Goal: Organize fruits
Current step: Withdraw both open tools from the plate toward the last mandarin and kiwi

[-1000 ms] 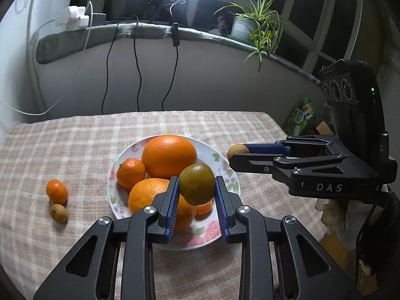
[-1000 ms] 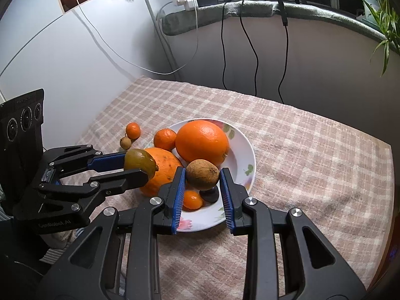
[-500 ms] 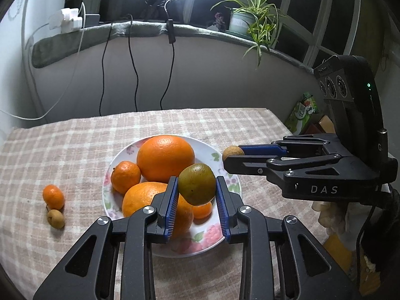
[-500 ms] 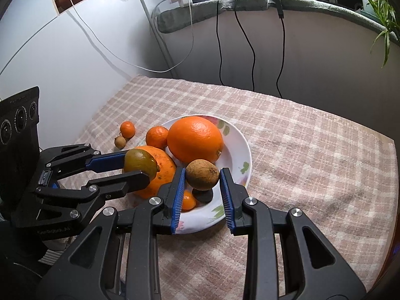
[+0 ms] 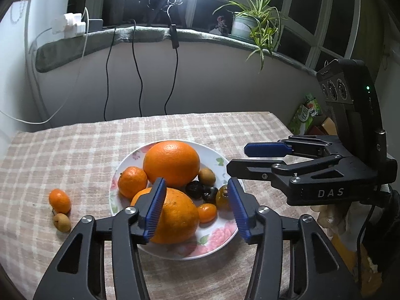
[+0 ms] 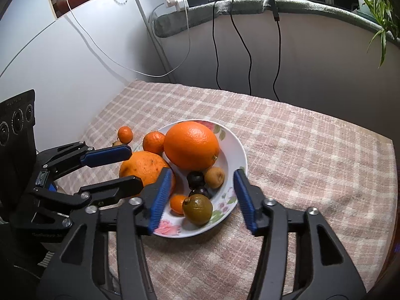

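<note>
Checked worktop point(image 6: 300, 150): bare cloth from 12 to 3 o'clock of plate point(image 6: 240, 157). Left hand-held gripper point(image 5: 196, 206) and right hand-held gripper point(image 6: 203, 197), jaws just opened, empty; green fruit point(image 6: 197, 209) rests at plate's 6 o'clock rim.

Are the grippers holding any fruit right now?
No. The left gripper and right gripper are both open and empty; their jaws have just been opening, and the greenish fruit and brown fruit lie on the plate.

plate point(image 5: 225, 235): table point(image 5: 75, 145) centre | in plate: big orange point(image 5: 172, 162) at 12, second orange point(image 5: 175, 215) at 7, mandarin point(image 5: 132, 181) at 10, kiwi point(image 5: 207, 175) at 2, lime point(image 6: 197, 208) at 4 | on table at plate's 9: small mandarin point(image 5: 59, 201), nut point(image 5: 61, 222) in front
</note>
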Tool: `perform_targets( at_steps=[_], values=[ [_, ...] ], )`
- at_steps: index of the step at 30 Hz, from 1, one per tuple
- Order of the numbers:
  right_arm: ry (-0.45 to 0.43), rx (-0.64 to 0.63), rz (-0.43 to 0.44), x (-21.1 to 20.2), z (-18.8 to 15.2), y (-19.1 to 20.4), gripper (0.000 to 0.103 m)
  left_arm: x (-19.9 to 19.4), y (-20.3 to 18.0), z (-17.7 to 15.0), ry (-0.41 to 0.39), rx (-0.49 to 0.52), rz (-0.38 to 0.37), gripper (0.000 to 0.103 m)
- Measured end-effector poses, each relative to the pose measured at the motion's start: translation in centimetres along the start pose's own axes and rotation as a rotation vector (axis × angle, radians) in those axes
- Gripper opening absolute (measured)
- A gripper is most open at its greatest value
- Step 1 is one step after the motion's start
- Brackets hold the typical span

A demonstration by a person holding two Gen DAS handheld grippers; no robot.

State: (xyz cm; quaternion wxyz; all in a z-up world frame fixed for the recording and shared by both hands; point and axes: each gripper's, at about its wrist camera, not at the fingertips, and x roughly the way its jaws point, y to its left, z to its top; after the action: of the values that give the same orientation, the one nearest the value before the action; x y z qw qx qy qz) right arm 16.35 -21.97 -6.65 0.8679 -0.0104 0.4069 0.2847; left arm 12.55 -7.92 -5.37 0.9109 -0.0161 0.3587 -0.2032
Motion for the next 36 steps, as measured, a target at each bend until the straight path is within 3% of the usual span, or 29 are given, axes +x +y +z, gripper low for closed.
perform_targets(
  at_steps=[2,14,36],
  values=[
    [-0.006,-0.002,-0.004,0.0,0.0,0.1,0.069,-0.1,0.0,0.0,-0.003,-0.002,0.007,0.061],
    [-0.003,-0.018,-0.025,0.2,0.2,0.3,0.069,-0.7,0.0,0.1,-0.019,0.001,0.045,0.073],
    [-0.007,-0.090,-0.006,1.5,3.7,3.9,0.069,-3.1,3.1,0.0,-0.071,-0.038,0.106,0.073]
  ],
)
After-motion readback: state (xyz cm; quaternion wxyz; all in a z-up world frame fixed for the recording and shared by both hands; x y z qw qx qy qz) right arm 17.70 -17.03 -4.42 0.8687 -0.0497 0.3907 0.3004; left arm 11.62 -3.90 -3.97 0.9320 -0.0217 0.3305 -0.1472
